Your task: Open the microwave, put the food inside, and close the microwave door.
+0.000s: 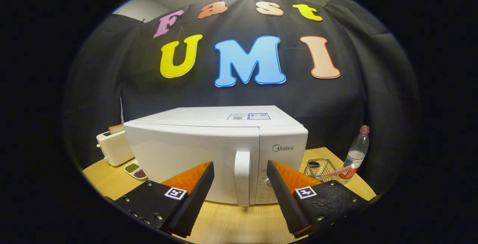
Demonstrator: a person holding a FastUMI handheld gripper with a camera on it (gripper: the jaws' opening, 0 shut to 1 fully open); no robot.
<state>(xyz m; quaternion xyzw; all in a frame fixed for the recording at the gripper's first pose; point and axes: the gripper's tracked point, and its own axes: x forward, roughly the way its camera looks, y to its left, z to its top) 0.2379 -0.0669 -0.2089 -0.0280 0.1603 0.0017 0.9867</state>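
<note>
Two fingers of hand-held gripper (241, 169) spread, flanking closed microwave (209, 150) handle (242, 178).

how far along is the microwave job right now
Nothing looks done yet: the microwave door is shut. In hand: the gripper is open, its fingers either side of the door handle just ahead, gripping nothing. Left: pull the door open, put the food inside, close it.

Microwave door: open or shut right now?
Shut. The microwave door sits flush, handle ahead between the open gripper fingers.
</note>
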